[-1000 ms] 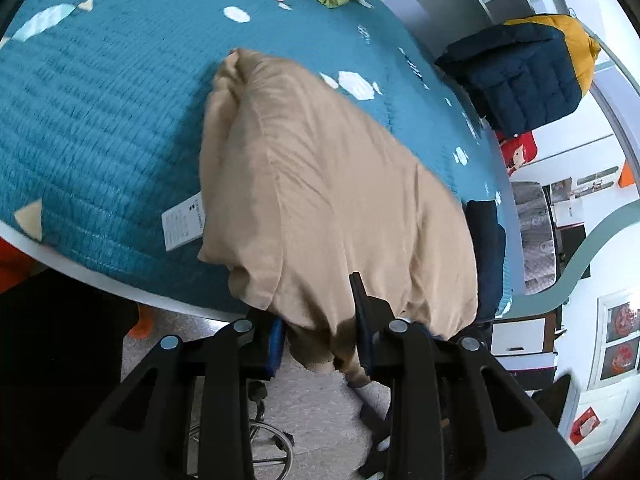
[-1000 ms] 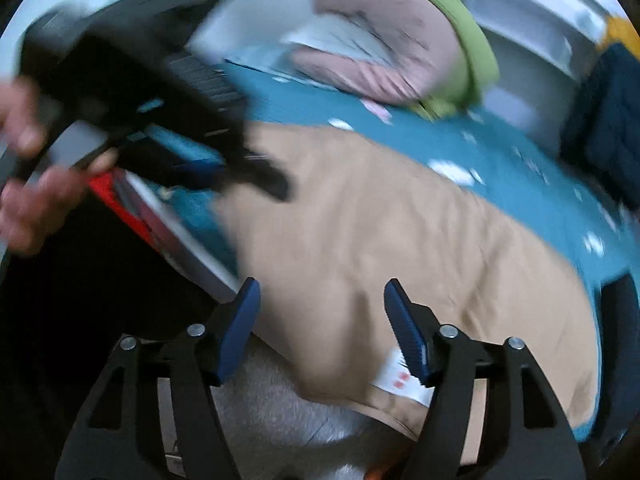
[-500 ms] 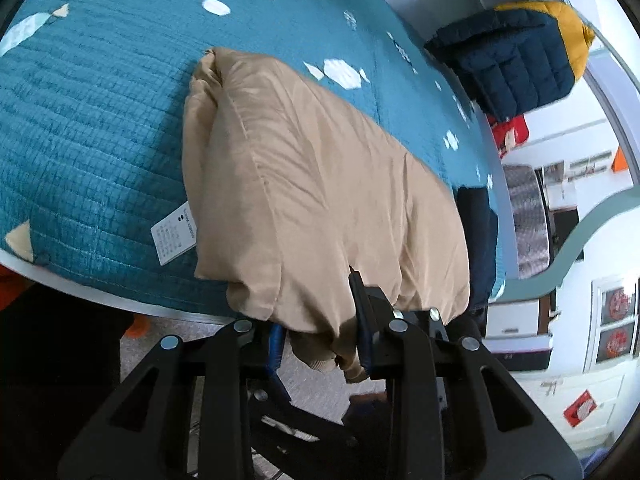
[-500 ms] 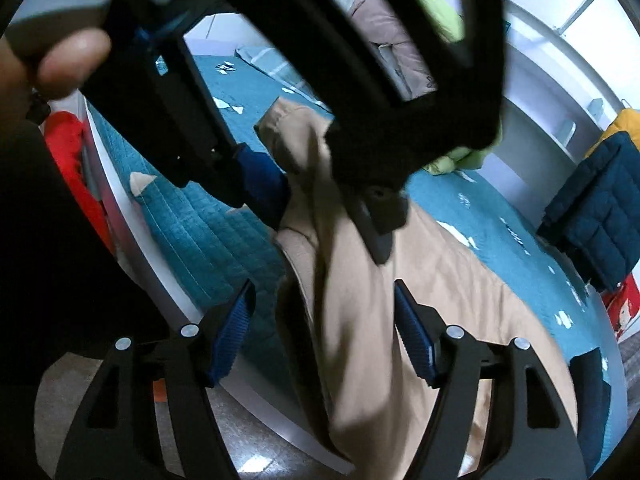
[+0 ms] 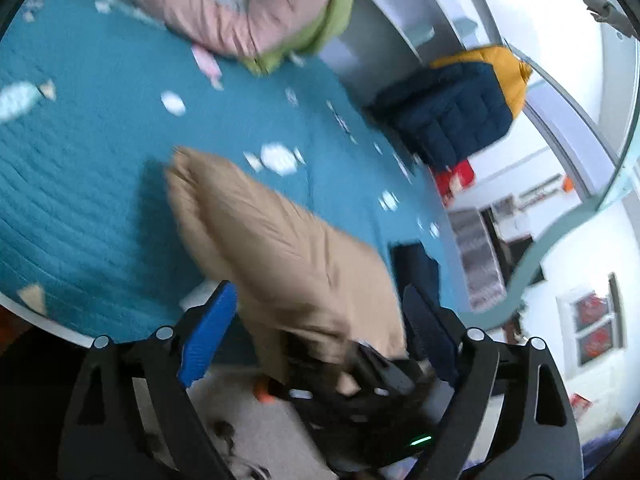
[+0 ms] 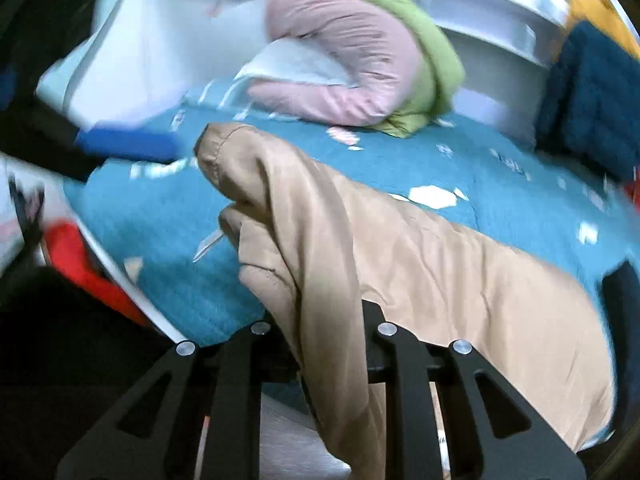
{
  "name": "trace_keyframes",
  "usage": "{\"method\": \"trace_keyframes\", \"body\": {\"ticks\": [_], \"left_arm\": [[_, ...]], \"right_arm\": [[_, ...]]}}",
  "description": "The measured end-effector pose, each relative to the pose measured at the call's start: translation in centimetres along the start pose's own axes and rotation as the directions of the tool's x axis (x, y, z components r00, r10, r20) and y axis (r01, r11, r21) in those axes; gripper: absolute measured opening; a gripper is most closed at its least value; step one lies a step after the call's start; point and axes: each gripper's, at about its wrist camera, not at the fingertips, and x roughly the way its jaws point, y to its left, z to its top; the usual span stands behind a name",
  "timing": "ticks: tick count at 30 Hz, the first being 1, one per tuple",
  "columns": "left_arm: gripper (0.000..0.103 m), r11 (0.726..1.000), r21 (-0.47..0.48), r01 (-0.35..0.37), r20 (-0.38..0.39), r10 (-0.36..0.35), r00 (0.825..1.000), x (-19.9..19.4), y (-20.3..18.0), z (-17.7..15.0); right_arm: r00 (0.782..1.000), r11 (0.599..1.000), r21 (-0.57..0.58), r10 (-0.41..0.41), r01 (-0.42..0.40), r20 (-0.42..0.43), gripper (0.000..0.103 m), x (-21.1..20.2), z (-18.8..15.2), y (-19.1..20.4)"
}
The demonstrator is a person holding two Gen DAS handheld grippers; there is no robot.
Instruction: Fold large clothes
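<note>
A large tan garment (image 5: 280, 240) lies folded over on a teal quilted bed (image 5: 88, 160), its near end hanging over the bed's edge. My left gripper (image 5: 316, 320) is open, its blue pads spread on either side of the hanging cloth, touching nothing. My right gripper (image 6: 320, 320) is shut on a bunched fold of the tan garment (image 6: 360, 248) at the bed's near edge. The right gripper also shows low in the left wrist view (image 5: 360, 376), under the cloth. The left gripper's blue pad shows blurred at the left of the right wrist view (image 6: 128, 144).
A pink and green jacket (image 6: 360, 60) is heaped at the far side of the bed. A navy and yellow padded jacket (image 5: 460, 116) hangs at the right. A dark blue item (image 5: 412, 268) lies by the garment's right end. A white label (image 6: 208, 244) lies on the quilt.
My left gripper has opened and let go of the tan garment. My right gripper has closed on the same hanging end. Both views have swung upward.
</note>
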Motion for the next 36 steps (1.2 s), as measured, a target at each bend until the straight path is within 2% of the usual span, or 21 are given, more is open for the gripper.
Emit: {"method": "trace_keyframes", "body": {"ticks": [2,4,8,14,16,19,21,22,23,25,27,30,32,34,36], "left_arm": [[0.086,0.994,0.029,-0.103,0.020,0.102,0.995,0.2,-0.2,0.3],[0.086,0.985,0.042,-0.168,0.010,0.168,0.986,1.3,-0.6,0.5],[0.086,0.959,0.129,-0.252,-0.052,0.260,0.964,6.1,-2.4,0.4],[0.086,0.941,0.262,-0.212,-0.151,0.257,0.955,14.4,-6.7,-1.0],[0.086,0.926,0.310,-0.213,-0.157,0.271,0.950,17.0,-8.5,-1.4],[0.086,0.922,0.344,-0.175,-0.198,0.254,0.947,20.6,-10.9,-2.0],[0.086,0.910,0.387,-0.149,-0.215,0.245,0.945,22.5,-12.8,-2.4],[0.086,0.906,0.401,-0.135,-0.225,0.240,0.944,23.4,-13.5,-2.7],[0.086,0.899,0.420,-0.125,-0.242,0.244,0.939,24.6,-14.4,-2.9],[0.086,0.881,0.458,-0.115,-0.270,0.261,0.927,26.9,-15.7,-3.4],[0.087,0.853,0.509,-0.119,-0.287,0.299,0.910,29.3,-16.8,-4.1],[0.089,0.811,0.569,-0.135,-0.292,0.353,0.889,32.0,-17.9,-4.9],[0.090,0.797,0.588,-0.138,-0.300,0.374,0.878,33.2,-18.5,-5.2],[0.090,0.789,0.598,-0.141,-0.306,0.387,0.870,34.1,-18.7,-5.4],[0.091,0.782,0.607,-0.142,-0.308,0.397,0.864,34.8,-18.9,-5.5]], "right_arm": [[1.000,0.994,0.106,0.015,-0.016,0.007,0.017,-0.9,0.5,-2.1],[0.999,0.979,0.200,0.030,-0.034,0.022,0.017,-2.1,1.4,-4.2],[0.998,0.915,0.400,0.029,-0.045,0.047,0.017,-4.6,1.6,-9.3],[0.998,0.821,0.570,-0.027,-0.012,0.060,0.017,-8.8,-0.4,-15.4],[0.997,0.774,0.633,-0.040,-0.014,0.071,0.017,-10.3,-1.6,-17.4],[0.995,0.710,0.704,-0.054,-0.021,0.085,0.017,-11.6,-3.4,-19.9],[0.995,0.652,0.758,-0.061,-0.021,0.080,0.017,-12.2,-4.7,-21.6],[0.996,0.608,0.794,-0.063,-0.016,0.068,0.018,-12.3,-5.7,-22.7],[0.996,0.569,0.822,-0.065,-0.013,0.060,0.020,-12.5,-6.7,-23.5],[0.997,0.516,0.856,-0.069,0.017,0.021,0.025,-12.5,-8.3,-25.0],[0.997,0.459,0.887,-0.069,0.045,-0.014,0.030,-12.4,-9.9,-26.4],[0.995,0.426,0.901,-0.086,0.080,-0.048,0.036,-13.0,-11.3,-27.5],[0.991,0.415,0.902,-0.109,0.119,-0.081,0.047,-14.1,-11.9,-27.9],[0.985,0.395,0.906,-0.133,0.151,-0.106,0.052,-15.1,-12.4,-28.3],[0.986,0.358,0.921,-0.120,0.152,-0.117,0.055,-16.1,-13.2,-28.8]]}}
